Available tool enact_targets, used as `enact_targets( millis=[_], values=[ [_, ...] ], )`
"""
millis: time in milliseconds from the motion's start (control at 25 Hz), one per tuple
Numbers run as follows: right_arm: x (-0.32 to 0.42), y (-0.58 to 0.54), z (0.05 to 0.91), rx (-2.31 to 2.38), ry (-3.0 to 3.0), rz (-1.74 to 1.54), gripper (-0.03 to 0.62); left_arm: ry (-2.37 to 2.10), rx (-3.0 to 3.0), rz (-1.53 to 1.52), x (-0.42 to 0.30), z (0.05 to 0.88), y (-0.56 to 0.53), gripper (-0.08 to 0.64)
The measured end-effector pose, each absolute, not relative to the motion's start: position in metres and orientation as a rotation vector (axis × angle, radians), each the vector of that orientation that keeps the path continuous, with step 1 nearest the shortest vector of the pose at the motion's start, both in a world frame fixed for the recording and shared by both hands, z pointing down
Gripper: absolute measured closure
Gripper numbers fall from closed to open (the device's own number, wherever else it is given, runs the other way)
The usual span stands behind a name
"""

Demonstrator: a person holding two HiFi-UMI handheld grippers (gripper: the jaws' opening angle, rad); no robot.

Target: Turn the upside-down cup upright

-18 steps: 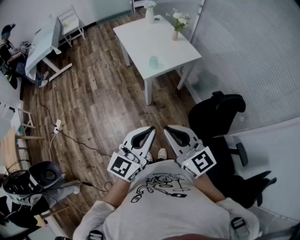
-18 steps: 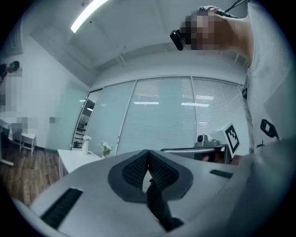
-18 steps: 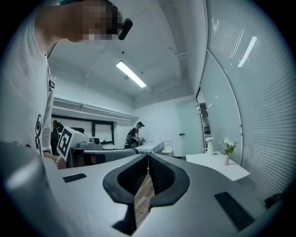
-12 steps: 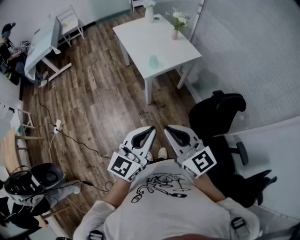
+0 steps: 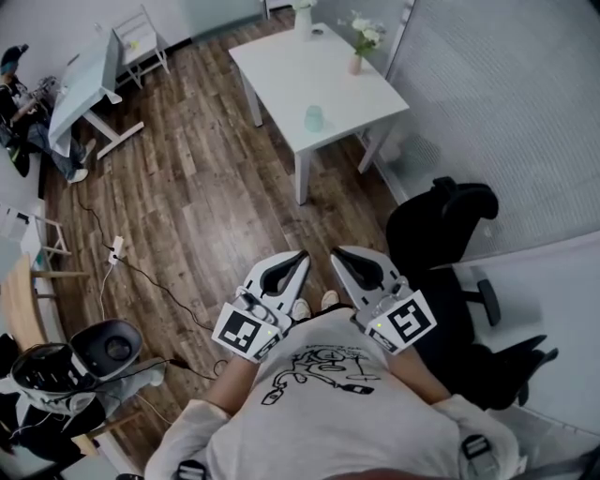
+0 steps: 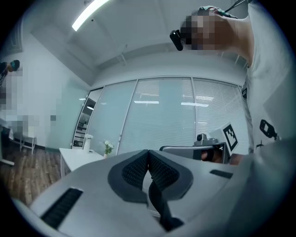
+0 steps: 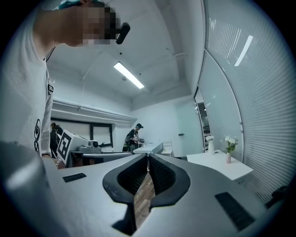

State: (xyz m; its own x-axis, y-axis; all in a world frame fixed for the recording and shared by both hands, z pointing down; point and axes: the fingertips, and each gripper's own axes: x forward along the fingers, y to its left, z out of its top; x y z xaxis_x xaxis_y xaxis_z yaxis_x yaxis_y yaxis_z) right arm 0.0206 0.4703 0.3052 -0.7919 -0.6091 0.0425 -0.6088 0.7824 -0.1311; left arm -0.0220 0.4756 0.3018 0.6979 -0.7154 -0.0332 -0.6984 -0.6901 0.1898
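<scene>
White plastic comes first: we hold the left claw (image 5: 302, 256) and the right claw (image 5: 336, 253) side by side just in front of our chest, both pointing level and forward. Each has its jaws pressed together at the tips with nothing between them — both are empty.

Off the outer side of the right claw stands one black office chair (image 5: 450, 234). Ahead of both claws runs a stretch of wooden floor (image 5: 187, 187), and beyond it stands one white surface (image 5: 281, 80).

One pale green cup (image 5: 313, 119) stands on that surface, close to the edge that faces the claws and well apart from both. It lies almost straight ahead, on a line that passes between the two claws, so neither is clearly nearer. The left tip may sit a shade closer to that line. The cup's long axis is vertical, but at this range we cannot tell which end is up. We judge that the reach has not begun, since the floor must be crossed first.

Past the cup, toward the far side of the surface, stand two vases — a small vase (image 5: 355, 64) with flowers, and a white vase (image 5: 302, 16) at the farthest edge.
</scene>
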Motion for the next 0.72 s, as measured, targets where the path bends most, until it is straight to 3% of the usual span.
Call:
enact_targets(
  millis=[720],
  values=[
    [0.037, 0.380, 0.317, -0.975, 2.974, -0.279, 0.552, -1.182, 2.713, -0.119, -0.005, 0.309, 0.384, 0.555]
  ],
)
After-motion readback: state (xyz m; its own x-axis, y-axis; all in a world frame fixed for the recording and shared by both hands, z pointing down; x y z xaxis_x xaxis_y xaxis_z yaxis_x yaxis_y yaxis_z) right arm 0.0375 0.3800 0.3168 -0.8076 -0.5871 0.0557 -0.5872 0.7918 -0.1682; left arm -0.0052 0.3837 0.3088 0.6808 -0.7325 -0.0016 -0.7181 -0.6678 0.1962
